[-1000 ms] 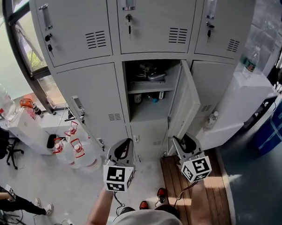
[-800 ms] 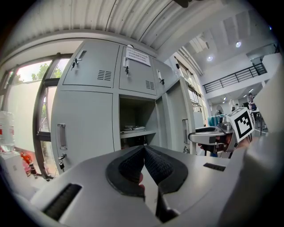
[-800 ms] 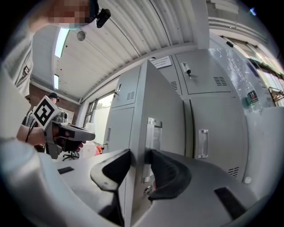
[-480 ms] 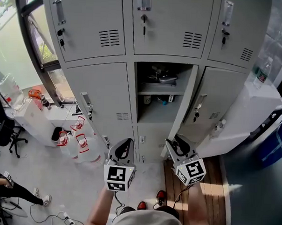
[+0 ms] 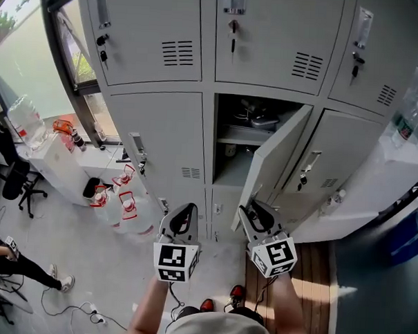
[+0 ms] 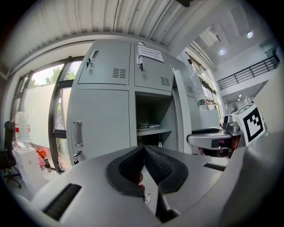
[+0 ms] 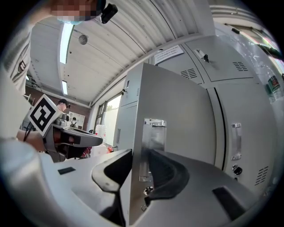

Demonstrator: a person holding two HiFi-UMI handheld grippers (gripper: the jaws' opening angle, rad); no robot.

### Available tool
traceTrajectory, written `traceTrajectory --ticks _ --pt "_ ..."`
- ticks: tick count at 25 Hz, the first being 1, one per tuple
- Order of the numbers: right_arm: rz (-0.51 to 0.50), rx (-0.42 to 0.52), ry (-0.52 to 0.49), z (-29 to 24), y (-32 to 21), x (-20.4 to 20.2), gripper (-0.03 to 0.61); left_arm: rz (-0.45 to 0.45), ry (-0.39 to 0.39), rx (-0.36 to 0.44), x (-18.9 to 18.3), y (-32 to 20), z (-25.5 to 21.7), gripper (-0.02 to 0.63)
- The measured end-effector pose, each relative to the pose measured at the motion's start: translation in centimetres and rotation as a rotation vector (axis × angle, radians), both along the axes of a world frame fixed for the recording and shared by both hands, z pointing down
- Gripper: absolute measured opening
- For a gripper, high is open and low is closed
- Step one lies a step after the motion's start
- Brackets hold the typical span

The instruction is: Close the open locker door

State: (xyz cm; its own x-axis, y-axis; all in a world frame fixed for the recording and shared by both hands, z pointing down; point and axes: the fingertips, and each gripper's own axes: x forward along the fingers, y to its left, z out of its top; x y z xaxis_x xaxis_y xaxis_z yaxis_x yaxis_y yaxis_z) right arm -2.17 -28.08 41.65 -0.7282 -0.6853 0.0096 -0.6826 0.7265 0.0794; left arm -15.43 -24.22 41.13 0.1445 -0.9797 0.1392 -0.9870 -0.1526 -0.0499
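Observation:
The grey locker's middle door (image 5: 275, 155) stands swung out in front of its open compartment (image 5: 248, 140), which holds a shelf with items. My right gripper (image 5: 252, 212) is at the door's lower free edge. In the right gripper view the door's edge (image 7: 177, 115) with its metal handle (image 7: 153, 133) stands between the jaws of the right gripper (image 7: 140, 162), which are closing on it; a firm press does not show. My left gripper (image 5: 181, 213) hangs left of the door, apart from it. Its pads meet, with nothing held by the left gripper (image 6: 143, 148).
Several water bottles (image 5: 128, 208) and a low white cabinet (image 5: 64, 167) stand at the left by the window. A white unit (image 5: 381, 177) is at the right. A wooden floor board (image 5: 294, 270) lies under my shoes (image 5: 220, 302). Another person's legs (image 5: 11, 261) are at the bottom left.
My right gripper has moved left to the door's free edge, and the door now stands between its narrowing jaws. The door has swung partway round. The left gripper has stayed put.

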Motion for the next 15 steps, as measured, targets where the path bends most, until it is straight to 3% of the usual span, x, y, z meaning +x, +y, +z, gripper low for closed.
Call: traceTrajectory --ticks 15 --pt "-0.039 -0.027 -0.014 -0.2 -3.8 -5.1 0.118 -0.111 0.004 -0.016 -3.2 -2.2 0.7 0.021"
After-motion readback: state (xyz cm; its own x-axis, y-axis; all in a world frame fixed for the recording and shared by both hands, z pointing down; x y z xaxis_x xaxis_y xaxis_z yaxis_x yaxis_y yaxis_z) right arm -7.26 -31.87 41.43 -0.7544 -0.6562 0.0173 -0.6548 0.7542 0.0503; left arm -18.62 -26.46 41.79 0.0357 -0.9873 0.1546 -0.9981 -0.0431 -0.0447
